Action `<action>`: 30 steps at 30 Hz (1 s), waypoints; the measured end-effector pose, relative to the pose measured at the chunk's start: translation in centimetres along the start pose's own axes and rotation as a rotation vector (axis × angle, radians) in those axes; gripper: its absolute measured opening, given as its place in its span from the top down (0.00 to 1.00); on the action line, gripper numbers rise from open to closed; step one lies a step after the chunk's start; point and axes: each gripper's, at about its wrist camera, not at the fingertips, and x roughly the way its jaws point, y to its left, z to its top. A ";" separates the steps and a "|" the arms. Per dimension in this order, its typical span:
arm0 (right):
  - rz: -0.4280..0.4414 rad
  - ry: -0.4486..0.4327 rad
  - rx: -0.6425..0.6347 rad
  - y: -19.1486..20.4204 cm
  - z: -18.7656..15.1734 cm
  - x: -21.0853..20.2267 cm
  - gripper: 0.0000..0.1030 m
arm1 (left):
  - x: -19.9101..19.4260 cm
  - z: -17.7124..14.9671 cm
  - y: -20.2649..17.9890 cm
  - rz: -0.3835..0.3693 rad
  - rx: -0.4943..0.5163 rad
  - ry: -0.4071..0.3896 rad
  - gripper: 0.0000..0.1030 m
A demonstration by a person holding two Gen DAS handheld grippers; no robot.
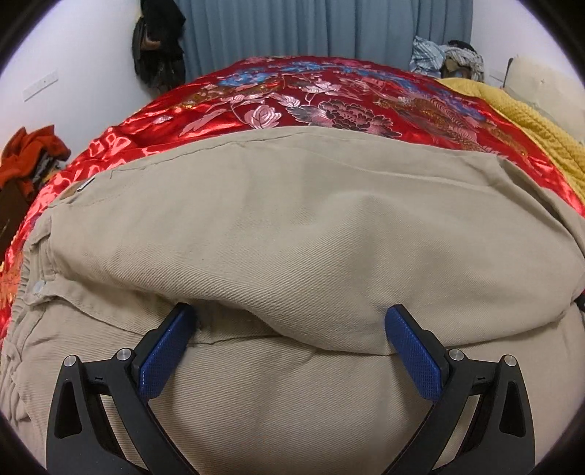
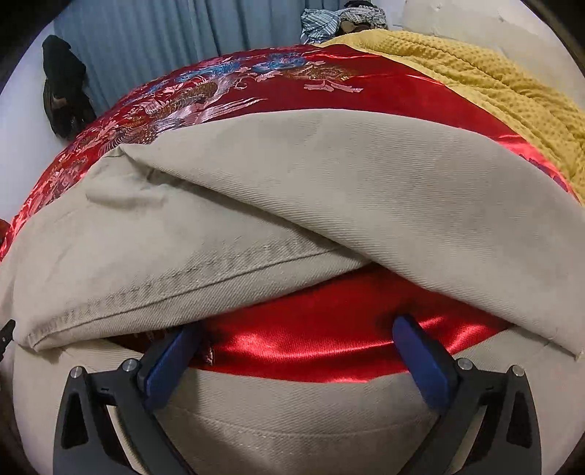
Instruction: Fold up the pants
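Left gripper (image 1: 292,321): yours, jaws spread wide, nothing between them. Both blue pads (image 1: 413,356) hang low over the beige pants (image 1: 292,226), at the edge of a folded-over layer; the left pad tip sits at or just under that edge, though whether it touches the cloth cannot be told.

Right gripper (image 2: 298,338): likewise yours, jaws apart, holding nothing. Its pads (image 2: 420,358) point into a gap where the red satin bedspread (image 2: 329,339) shows between two parts of the pants.

Pants: spread on the red embroidered bedspread, which covers a bed. Waistband end with metal snap (image 1: 38,287) at the left of the left wrist view. A stitched hem (image 2: 164,288) lies at the left of the right wrist view, with a broad upper layer (image 2: 365,190) draped diagonally over it.

Progress, as a judgement: at least one fold appears laid, since cloth lies doubled in both views. At the right end the layers do not line up, and bedspread shows through between them. You likely have squaring of that end and a further fold left, plus smoothing of the soft ridge in the upper layer.

Surroundings: yellow knitted blanket (image 2: 493,80) beyond the bedspread; blue-grey curtain (image 1: 329,25) behind; a heap of red clothing (image 1: 33,157) at far left.
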 end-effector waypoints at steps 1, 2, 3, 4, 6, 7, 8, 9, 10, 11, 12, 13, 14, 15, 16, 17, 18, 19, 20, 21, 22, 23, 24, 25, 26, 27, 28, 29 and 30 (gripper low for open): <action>0.000 0.001 0.000 0.1 0.0 0.0 0.00 | 0.1 -0.1 0.2 0.002 0.001 -0.002 0.00; -0.001 0.000 0.000 0.0 -0.1 0.0 0.00 | 0.1 -0.1 0.2 0.003 0.002 -0.002 0.00; -0.001 0.000 -0.001 0.1 0.0 0.0 0.00 | 0.1 -0.1 0.2 0.005 0.003 -0.004 0.00; -0.001 -0.001 -0.001 0.0 0.0 0.0 0.00 | 0.2 -0.1 0.2 0.006 0.003 -0.008 0.00; 0.000 -0.001 0.000 0.0 0.0 0.0 0.00 | 0.2 0.0 0.1 0.009 0.005 -0.006 0.00; 0.000 -0.001 0.000 0.0 0.0 0.0 0.00 | 0.2 -0.1 0.2 0.010 0.006 -0.006 0.00; 0.000 -0.002 0.000 -0.1 0.0 0.0 0.00 | 0.2 -0.1 0.2 0.011 0.007 -0.007 0.00; 0.000 -0.002 0.000 0.0 0.1 0.0 0.00 | 0.2 0.0 0.2 0.012 0.008 -0.006 0.00; 0.001 -0.002 0.000 -0.1 0.0 0.0 0.00 | 0.2 0.0 0.2 0.013 0.009 -0.007 0.00; 0.001 -0.002 0.000 0.0 0.1 0.0 0.00 | 0.2 0.0 0.2 0.012 0.008 -0.007 0.00; 0.000 -0.002 0.000 0.0 0.1 0.0 0.00 | 0.2 0.0 0.2 0.012 0.008 -0.006 0.00; 0.001 -0.002 0.000 -0.1 0.0 0.0 0.00 | 0.2 0.0 0.1 0.013 0.009 -0.005 0.00; 0.001 -0.002 0.000 0.0 0.1 0.0 0.00 | 0.2 0.0 0.1 0.015 0.010 -0.006 0.00; 0.001 -0.003 0.000 -0.1 0.0 0.0 0.00 | 0.2 0.0 0.2 0.016 0.011 -0.007 0.00; 0.001 -0.003 0.000 -0.1 0.1 0.0 0.00 | 0.1 0.0 0.1 0.018 0.012 -0.007 0.00; 0.001 -0.003 0.000 -0.1 0.0 0.0 0.00 | 0.1 0.0 0.1 0.019 0.013 -0.007 0.00; 0.001 -0.003 0.000 -0.1 0.0 0.0 0.00 | 0.1 0.0 0.1 0.019 0.014 -0.008 0.00; 0.001 -0.003 0.000 -0.1 0.1 0.0 0.00 | 0.1 -0.1 0.1 0.020 0.014 -0.008 0.00; 0.001 -0.003 0.000 0.0 0.1 0.0 0.00 | 0.1 -0.1 0.1 0.020 0.014 -0.008 0.00; 0.001 -0.003 0.000 0.0 0.1 0.0 0.00 | 0.1 -0.1 0.1 0.019 0.014 -0.008 0.00; 0.001 -0.003 0.000 -0.1 0.1 0.0 0.00 | 0.1 -0.1 0.1 0.020 0.015 -0.008 0.00; 0.001 -0.003 0.000 0.0 0.1 0.0 0.00 | 0.1 -0.1 0.1 0.021 0.016 -0.009 0.00; 0.001 -0.003 0.000 0.0 0.1 0.0 0.00 | 0.1 0.0 0.1 0.022 0.017 -0.008 0.00; 0.001 -0.003 0.000 -0.1 0.1 0.0 0.00 | 0.2 -0.1 0.1 0.023 0.017 -0.009 0.00; 0.001 -0.004 0.000 -0.1 0.1 0.0 0.00 | 0.2 -0.1 0.1 0.022 0.016 -0.009 0.00; 0.001 -0.004 0.000 -0.1 0.1 0.0 0.00 | 0.2 0.0 0.1 0.021 0.015 -0.009 0.00; 0.001 -0.004 0.000 0.0 0.1 0.0 0.00 | 0.2 -0.1 0.1 0.022 0.016 -0.009 0.00; 0.001 -0.004 0.000 0.0 0.1 0.0 0.00 | 0.2 -0.1 0.1 0.022 0.017 -0.009 0.00; 0.001 -0.004 0.000 0.0 0.1 0.0 0.00 | 0.2 -0.1 0.1 0.023 0.017 -0.009 0.00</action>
